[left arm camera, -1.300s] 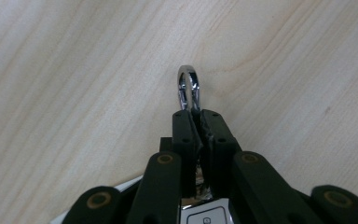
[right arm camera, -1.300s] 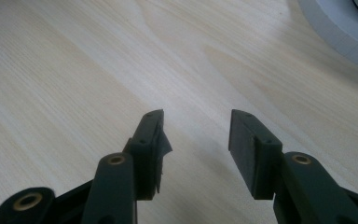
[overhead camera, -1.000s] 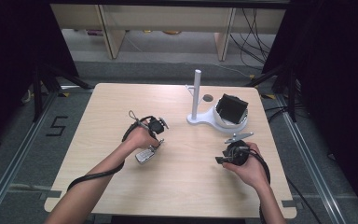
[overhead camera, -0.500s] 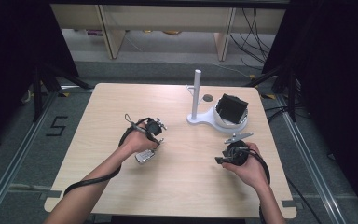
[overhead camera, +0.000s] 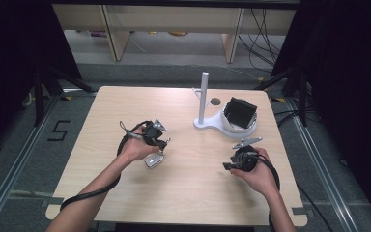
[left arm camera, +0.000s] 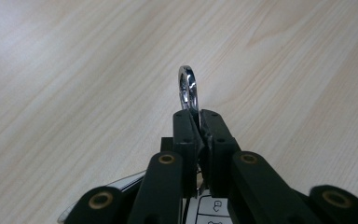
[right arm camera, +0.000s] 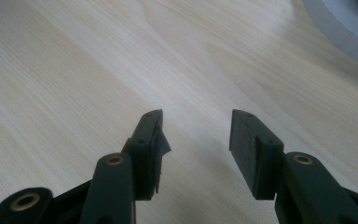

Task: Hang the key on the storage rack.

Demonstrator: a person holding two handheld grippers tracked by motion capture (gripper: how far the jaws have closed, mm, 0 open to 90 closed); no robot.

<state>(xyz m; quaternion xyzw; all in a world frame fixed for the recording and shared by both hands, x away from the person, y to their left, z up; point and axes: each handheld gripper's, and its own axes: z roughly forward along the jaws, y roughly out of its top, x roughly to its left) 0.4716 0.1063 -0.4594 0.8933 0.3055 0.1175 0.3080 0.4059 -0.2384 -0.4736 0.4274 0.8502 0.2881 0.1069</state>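
**Left gripper carrying key ring toward the stand; right gripper idle and open**

Since the frame a second ago, the left gripper (overhead camera: pixel 158 145) has shifted slightly toward the white stand (overhead camera: pixel 221 124), while the right gripper (overhead camera: pixel 233 163) has kept its place near the table's right edge.

Findings. In the left gripper view, the left jaws are clenched on a chrome key ring (left arm camera: pixel 187 89), which stands edge-on and projects beyond the pad tips. A pale fob with printed button symbols (left arm camera: pixel 209 212) hangs below the jaws; in the high view it dangles just above the wooden table (overhead camera: pixel 101 111). The right jaws stand apart with nothing between them, only bare tabletop ahead and the stand's white base at the corner of that view. The stand's upright post (overhead camera: pixel 204 96) rises from the base beside a black block (overhead camera: pixel 239 112).

Judgement. The step in hand appears to be bringing the ring to the post. To do it well, hold the clamp firm, raise the ring above the post's top before crossing over, and turn the wrist so the ring's opening faces downward rather than edge-on. The swinging fob could catch the post or base; move steadily and let it settle before lowering.
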